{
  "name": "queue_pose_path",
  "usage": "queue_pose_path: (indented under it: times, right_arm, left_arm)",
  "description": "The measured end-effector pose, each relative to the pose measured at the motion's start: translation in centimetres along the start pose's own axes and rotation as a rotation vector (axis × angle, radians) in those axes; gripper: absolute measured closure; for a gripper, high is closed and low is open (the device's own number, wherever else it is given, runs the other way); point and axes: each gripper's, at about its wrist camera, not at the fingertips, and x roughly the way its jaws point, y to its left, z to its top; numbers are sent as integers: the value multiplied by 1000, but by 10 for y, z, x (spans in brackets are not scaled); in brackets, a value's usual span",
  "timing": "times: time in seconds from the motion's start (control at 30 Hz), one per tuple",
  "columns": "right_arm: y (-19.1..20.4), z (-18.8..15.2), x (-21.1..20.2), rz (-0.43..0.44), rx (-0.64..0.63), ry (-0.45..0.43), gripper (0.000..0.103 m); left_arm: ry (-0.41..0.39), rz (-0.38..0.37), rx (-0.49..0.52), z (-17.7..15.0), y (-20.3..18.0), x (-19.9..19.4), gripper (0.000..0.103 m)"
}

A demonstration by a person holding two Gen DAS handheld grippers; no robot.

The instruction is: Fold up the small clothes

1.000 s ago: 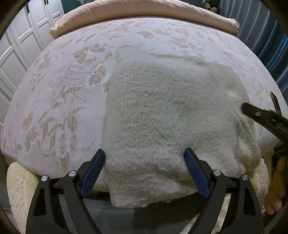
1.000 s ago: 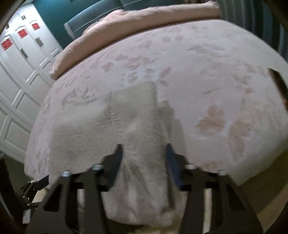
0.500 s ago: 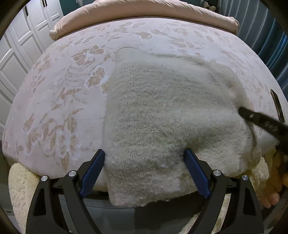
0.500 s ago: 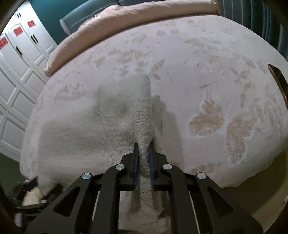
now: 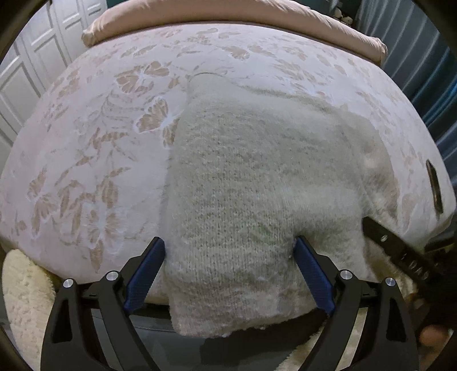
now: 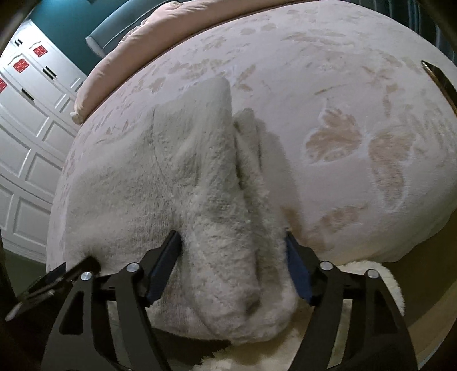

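A cream knit sweater (image 5: pixel 257 185) lies on the floral bed cover (image 5: pixel 85 157), its near hem hanging over the bed's front edge. My left gripper (image 5: pixel 228 242) stands open and wide over that hem, one blue pad at the sweater's left edge and the other sunk into the knit. In the right wrist view the fluffy sleeve (image 6: pixel 222 228) lies doubled along the sweater's right side. My right gripper (image 6: pixel 231 237) straddles the sleeve with its jaws opening and the pads off the cloth. One of its fingers (image 5: pixel 382 237) shows at the sweater's right edge.
A pink rolled quilt (image 5: pixel 228 14) runs along the bed's far end. White cupboard doors (image 6: pixel 28 128) stand to the left and blue curtains (image 5: pixel 428 71) to the right. A dark flat object (image 5: pixel 434 185) lies near the bed's right edge. A fluffy cream rug (image 5: pixel 22 285) covers the floor below.
The right gripper pinched the sleeve fold half a second ago and now stands wide apart around it. It sank slightly toward the bed. The left gripper has stayed put.
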Motion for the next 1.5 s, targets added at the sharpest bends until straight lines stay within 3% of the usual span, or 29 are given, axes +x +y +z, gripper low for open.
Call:
queue_pose_path:
  times: [0.13,0.27,0.5,0.77,0.83,1.0,1.1,1.23,1.5]
  right_arm:
    - [-5,2,10,35,18,22,26]
    - [-14,5,18,91,53,44,21]
    - [-14,7,24,114,46,45,18]
    - [-11,14,31,140,32,37,18]
    - [-9,14,30,156,27,27,26]
    - [-2,18,27,196,22,27,60]
    - [1,19,16,191,35,12,70]
    - [14,16,-11,174,23,-40,72]
    - [29,7,-94,157,-5,-192,73]
  left_arm:
    - [16,-42,-65,4,7,-1,14]
    - [36,-49,-66,7,7,11,9]
    - [91,-135,-128,9,14,39,5]
    - [72,-210,-117,9,12,52,5]
    - [72,-217,-113,9,12,49,5]
    - [66,-232,-60,6,10,32,26]
    - [61,-250,-22,8,9,21,43]
    - [37,-274,28,9,3,-2,56]
    - [-50,-396,109,5,-14,-61,60]
